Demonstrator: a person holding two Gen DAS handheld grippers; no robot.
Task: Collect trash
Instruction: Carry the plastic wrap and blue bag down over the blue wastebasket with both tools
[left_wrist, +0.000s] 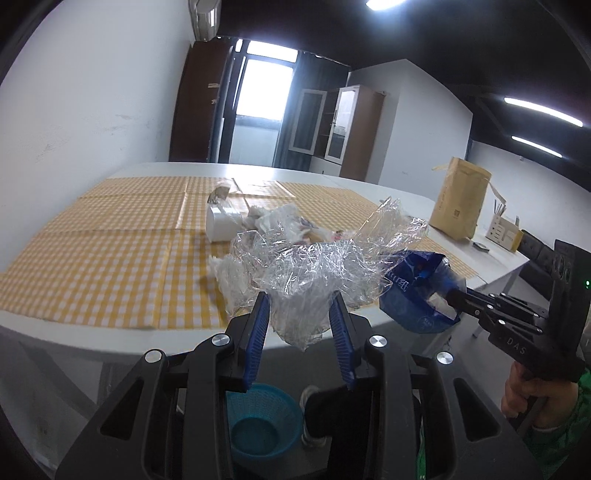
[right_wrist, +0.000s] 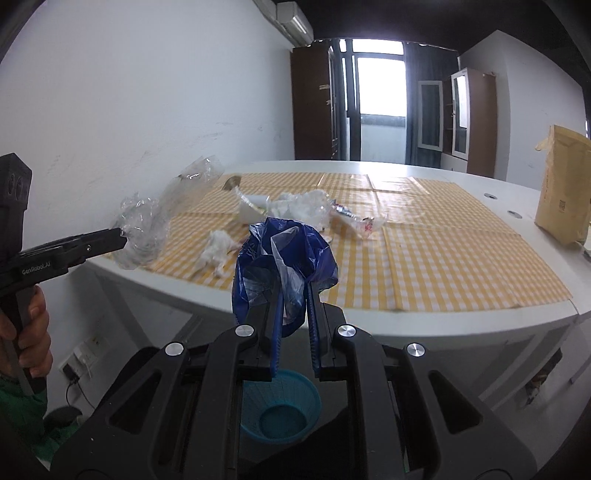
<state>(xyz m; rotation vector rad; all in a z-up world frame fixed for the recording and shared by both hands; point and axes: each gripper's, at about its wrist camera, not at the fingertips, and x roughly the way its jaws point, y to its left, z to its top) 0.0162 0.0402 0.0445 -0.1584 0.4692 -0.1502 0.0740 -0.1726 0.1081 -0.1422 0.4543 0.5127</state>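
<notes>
My left gripper (left_wrist: 299, 298) is shut on a crumpled wad of clear plastic wrap (left_wrist: 310, 269), held just off the near edge of the table. The right gripper (right_wrist: 291, 285) is shut on a blue plastic bag (right_wrist: 291, 243), which bunches up above its pads. Each gripper shows in the other's view: the right gripper (left_wrist: 451, 294) with the blue plastic bag (left_wrist: 413, 295) at the right, the left gripper (right_wrist: 121, 237) with the clear plastic wrap (right_wrist: 144, 229) at the left. A blue mesh basket (right_wrist: 280, 406) stands on the floor below both grippers, also the blue mesh basket (left_wrist: 258, 421) in the left wrist view.
On the yellow checked cloth (right_wrist: 443, 266) lie a tipped white cup (right_wrist: 251, 208), crumpled tissue (right_wrist: 218, 251) and snack wrappers (right_wrist: 354, 221). A brown paper bag (right_wrist: 565, 192) stands at the table's right end. A white wall (right_wrist: 129, 110) runs along the left.
</notes>
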